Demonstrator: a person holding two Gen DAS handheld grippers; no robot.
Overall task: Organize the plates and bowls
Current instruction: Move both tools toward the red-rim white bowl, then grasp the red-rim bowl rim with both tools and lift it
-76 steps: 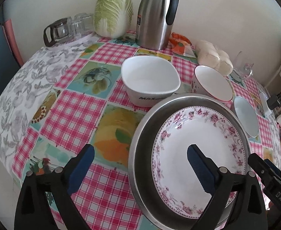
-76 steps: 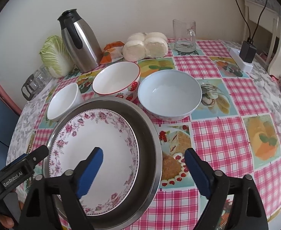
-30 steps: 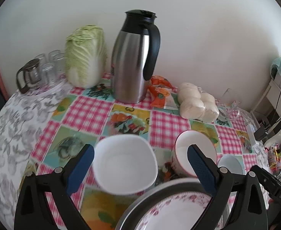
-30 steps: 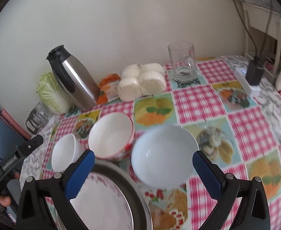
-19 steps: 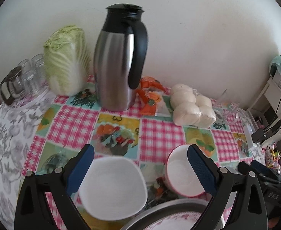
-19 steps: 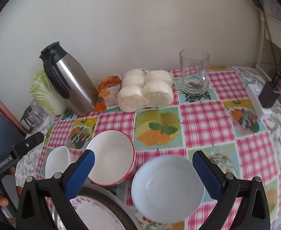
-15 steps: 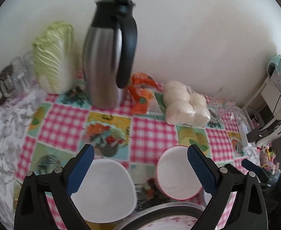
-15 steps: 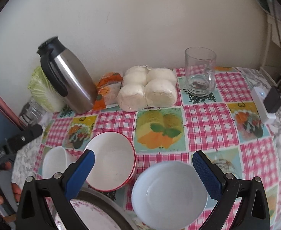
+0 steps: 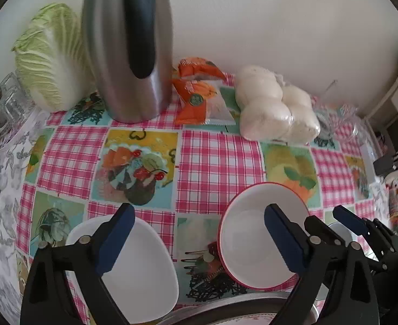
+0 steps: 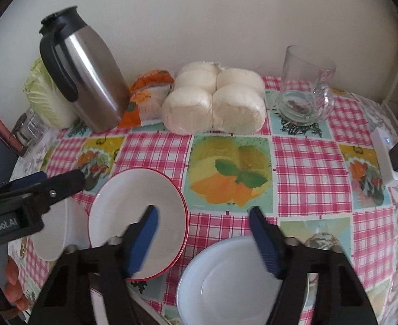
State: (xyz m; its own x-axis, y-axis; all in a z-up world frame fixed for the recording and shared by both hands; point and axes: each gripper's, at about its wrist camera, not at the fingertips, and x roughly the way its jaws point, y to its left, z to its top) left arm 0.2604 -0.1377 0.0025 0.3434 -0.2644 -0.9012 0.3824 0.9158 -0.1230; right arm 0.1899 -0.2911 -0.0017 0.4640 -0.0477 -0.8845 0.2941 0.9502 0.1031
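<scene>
A red-rimmed white bowl point(image 9: 253, 233) point(image 10: 134, 211) stands mid-table. A square white bowl point(image 9: 144, 270) point(image 10: 52, 233) is to its left, a pale blue bowl point(image 10: 226, 279) to its right. The steel pan's rim point(image 9: 226, 308) with the floral plate shows at the bottom edge of the left wrist view. My left gripper point(image 9: 196, 241) is open, its right finger over the red-rimmed bowl and its left over the square bowl. My right gripper point(image 10: 203, 233) is open and empty, hovering between the red-rimmed and blue bowls; it also shows in the left wrist view point(image 9: 348, 219).
At the back against the wall stand a steel thermos point(image 9: 128, 48) point(image 10: 85, 75), a cabbage point(image 9: 50, 57), small glasses point(image 9: 1, 108), an orange snack packet point(image 9: 199, 94), bagged white buns point(image 10: 212, 103) and a glass mug point(image 10: 304, 86). A white charger point(image 10: 386, 157) lies at the right edge.
Both grippers have moved forward over the table toward the bowls. The pan and floral plate have slid almost out of view. The right gripper's fingers have narrowed slightly but stay open.
</scene>
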